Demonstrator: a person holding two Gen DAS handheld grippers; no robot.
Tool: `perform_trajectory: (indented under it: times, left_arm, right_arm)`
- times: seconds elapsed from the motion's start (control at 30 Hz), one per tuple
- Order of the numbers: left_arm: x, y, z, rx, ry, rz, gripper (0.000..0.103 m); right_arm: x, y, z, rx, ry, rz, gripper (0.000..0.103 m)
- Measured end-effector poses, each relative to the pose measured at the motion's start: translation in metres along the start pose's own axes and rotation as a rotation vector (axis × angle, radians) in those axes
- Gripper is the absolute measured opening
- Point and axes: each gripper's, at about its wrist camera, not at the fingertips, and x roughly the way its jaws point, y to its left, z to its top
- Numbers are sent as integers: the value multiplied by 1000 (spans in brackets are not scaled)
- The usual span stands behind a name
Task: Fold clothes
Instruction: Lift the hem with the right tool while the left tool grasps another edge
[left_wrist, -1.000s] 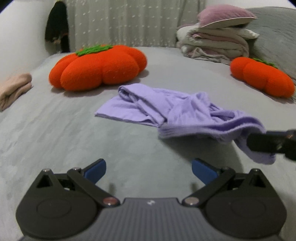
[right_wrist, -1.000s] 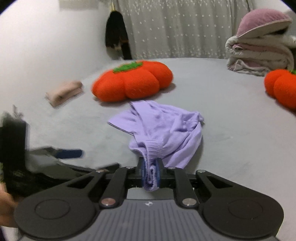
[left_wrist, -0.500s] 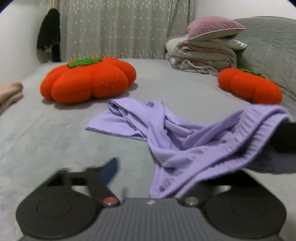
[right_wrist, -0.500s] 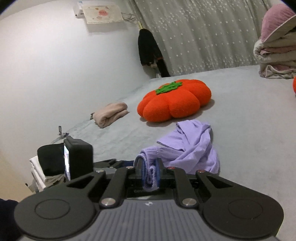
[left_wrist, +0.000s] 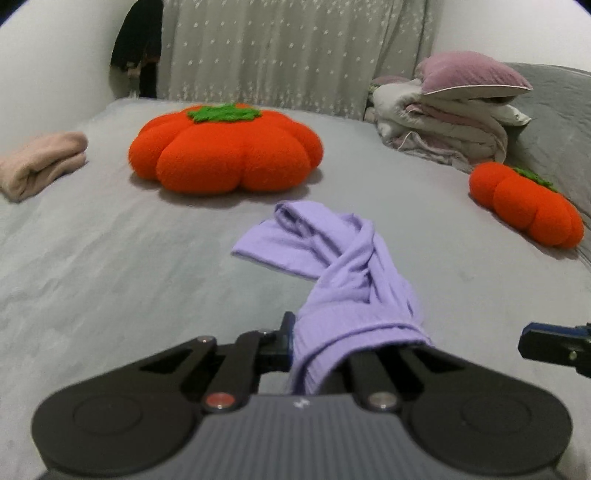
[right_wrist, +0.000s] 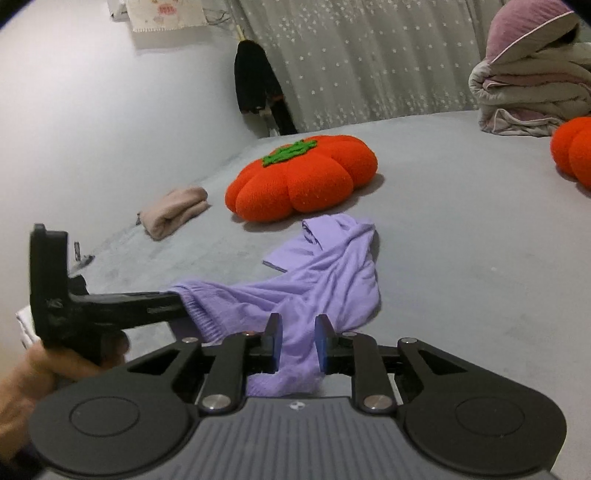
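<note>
From your left wrist view, your left gripper (left_wrist: 295, 343) has just clamped down on the ribbed hem of the soft lilac knit garment (left_wrist: 343, 266), which trails away over the grey bed cover (left_wrist: 110, 280) toward the big orange pumpkin-shaped plush cushion (left_wrist: 225, 151).

From your right wrist view, your right gripper (right_wrist: 298, 343) has just eased its jaws apart; the lilac fabric lies loose between the blue pads (right_wrist: 320, 341).
</note>
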Motion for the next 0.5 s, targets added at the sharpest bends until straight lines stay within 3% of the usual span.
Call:
perform_trajectory:
  times: [0.13, 0.3, 0.4, 0.5]
  left_arm:
    - [-8, 6, -5, -4, 9, -11, 6]
    - [-35, 12, -6, -20, -24, -78, 7]
    - [-56, 14, -8, -10, -68, -121, 7]
    - [-73, 16, -11, -1, -99, -157, 7]
  right_arm:
    - [17, 2, -7, -25, 51, -13, 23]
    - [40, -4, -16, 16, 130, -43, 36]
    - [50, -14, -18, 118, 142, -9, 39]
    - [59, -28, -22, 286, 149, 77, 45]
